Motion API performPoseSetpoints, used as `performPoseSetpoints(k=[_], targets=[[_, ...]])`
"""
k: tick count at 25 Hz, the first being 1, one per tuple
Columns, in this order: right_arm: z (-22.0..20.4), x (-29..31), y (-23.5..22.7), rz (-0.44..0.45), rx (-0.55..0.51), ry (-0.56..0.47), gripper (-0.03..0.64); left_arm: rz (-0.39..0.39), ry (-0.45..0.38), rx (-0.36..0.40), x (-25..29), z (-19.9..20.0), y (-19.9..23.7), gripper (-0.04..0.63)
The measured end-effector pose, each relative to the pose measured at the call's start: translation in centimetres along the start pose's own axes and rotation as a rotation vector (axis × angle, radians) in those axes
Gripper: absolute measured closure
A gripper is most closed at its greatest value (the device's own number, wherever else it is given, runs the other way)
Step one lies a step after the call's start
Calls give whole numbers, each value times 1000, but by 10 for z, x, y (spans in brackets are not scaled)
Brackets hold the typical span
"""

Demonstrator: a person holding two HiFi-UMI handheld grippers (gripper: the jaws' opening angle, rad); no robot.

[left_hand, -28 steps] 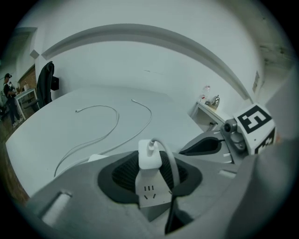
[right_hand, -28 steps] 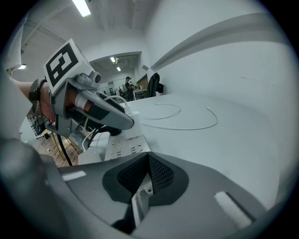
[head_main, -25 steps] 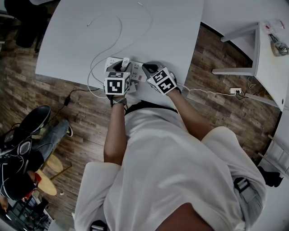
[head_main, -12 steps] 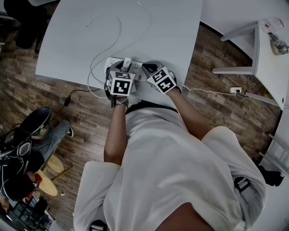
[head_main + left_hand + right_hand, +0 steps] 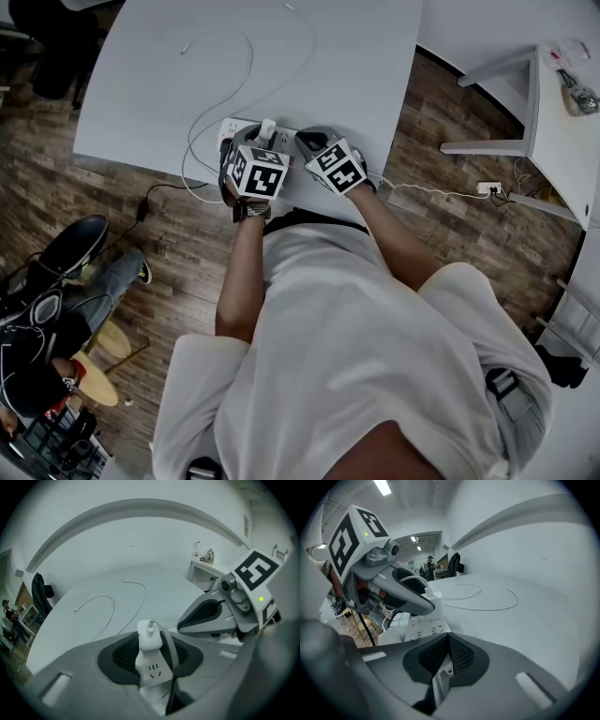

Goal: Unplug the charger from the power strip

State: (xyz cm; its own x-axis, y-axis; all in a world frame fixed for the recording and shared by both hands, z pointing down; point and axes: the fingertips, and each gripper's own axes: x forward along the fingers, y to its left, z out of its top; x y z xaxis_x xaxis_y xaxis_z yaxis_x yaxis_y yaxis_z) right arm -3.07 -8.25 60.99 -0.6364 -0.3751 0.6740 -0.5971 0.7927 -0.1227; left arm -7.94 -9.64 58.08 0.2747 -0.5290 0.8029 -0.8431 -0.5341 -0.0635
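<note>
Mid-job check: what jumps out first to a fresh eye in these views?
The left tool is clamped on the white charger, which is plugged in the power strip at the near edge of the white table. The right tool, jaws together, sits at the strip's right end. A thin white cable loops across the table beyond.

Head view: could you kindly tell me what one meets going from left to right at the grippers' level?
Black cable on the floor, left gripper, right gripper, white socket block on the floor, side table.
</note>
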Motion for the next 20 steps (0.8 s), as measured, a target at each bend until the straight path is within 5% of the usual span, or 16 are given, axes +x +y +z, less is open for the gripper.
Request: performPoseSetpoints(k=[10,20], targets=[[-2,-1,-2,-1,8,3,614,-44,-162,-158,-27,49,22,454],[-1,-1,-1,-7,11,-2,614,-145,-166,-283,-29,29,16,454]])
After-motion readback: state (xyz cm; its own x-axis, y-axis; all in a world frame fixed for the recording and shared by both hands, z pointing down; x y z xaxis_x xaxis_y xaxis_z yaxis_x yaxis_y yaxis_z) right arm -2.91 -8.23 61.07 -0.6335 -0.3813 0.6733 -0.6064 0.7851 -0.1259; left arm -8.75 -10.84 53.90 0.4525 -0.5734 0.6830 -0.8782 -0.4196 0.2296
